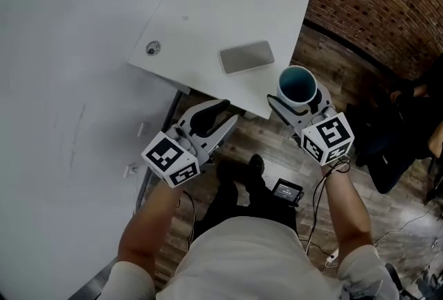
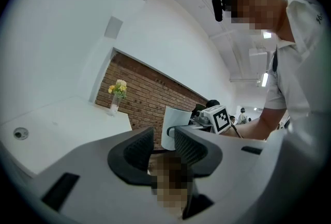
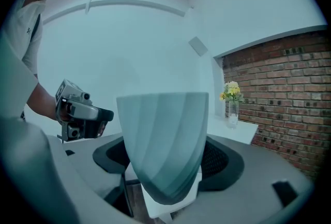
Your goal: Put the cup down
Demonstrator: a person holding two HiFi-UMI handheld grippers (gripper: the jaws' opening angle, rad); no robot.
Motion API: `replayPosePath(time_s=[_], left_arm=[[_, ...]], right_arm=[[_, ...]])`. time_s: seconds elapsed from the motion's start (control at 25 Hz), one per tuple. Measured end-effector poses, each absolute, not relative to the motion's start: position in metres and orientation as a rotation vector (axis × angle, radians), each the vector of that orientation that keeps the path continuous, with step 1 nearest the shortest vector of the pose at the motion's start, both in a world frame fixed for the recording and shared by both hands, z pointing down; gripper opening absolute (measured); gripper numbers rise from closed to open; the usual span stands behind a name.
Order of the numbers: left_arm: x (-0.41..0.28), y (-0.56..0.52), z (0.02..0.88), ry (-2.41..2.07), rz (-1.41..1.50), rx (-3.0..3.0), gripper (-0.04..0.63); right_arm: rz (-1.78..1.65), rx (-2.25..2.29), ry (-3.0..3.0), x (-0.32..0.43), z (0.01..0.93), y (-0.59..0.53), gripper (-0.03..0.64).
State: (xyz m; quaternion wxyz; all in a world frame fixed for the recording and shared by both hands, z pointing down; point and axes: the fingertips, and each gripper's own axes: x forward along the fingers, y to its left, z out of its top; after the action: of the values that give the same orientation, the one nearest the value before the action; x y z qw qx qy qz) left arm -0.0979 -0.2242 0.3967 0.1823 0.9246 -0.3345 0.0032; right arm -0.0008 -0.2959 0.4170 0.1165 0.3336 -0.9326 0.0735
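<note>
Left gripper [image 1: 220, 113]: fingers [image 2: 137, 148] a narrow gap apart, nothing between them. It is held off the near edge of the white table [image 1: 228, 1].

Grey flat slab [image 1: 246, 56] lies on the table; it shows in the head view only.

Right gripper [image 1: 296, 103]: fingers [image 3: 220, 158] spread wide, pressed on both sides of the cup [image 1: 297, 84]. Cup upright at the table's near right corner. Whether its base touches the top I cannot tell.

Head view alone shows the cup's dark teal inside. Right gripper view shows its pale faceted outer wall. Left gripper view shows it side-on, beyond the empty gap.
</note>
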Motion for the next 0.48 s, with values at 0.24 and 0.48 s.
replayPosePath(time_s=[0.24,0.48], left_arm=[[-0.085,-0.254,0.414,-0.903,0.082,2.631,0.130],[-0.079,-0.285,0.428,-0.890,0.120,2.647,0.149]], right_arm=[[0.252,0.936,-2.709,-0.008,0.450,-0.329,0.374],[0.263,0.909,-2.713,-0.021,0.474,-0.362,0.374]])
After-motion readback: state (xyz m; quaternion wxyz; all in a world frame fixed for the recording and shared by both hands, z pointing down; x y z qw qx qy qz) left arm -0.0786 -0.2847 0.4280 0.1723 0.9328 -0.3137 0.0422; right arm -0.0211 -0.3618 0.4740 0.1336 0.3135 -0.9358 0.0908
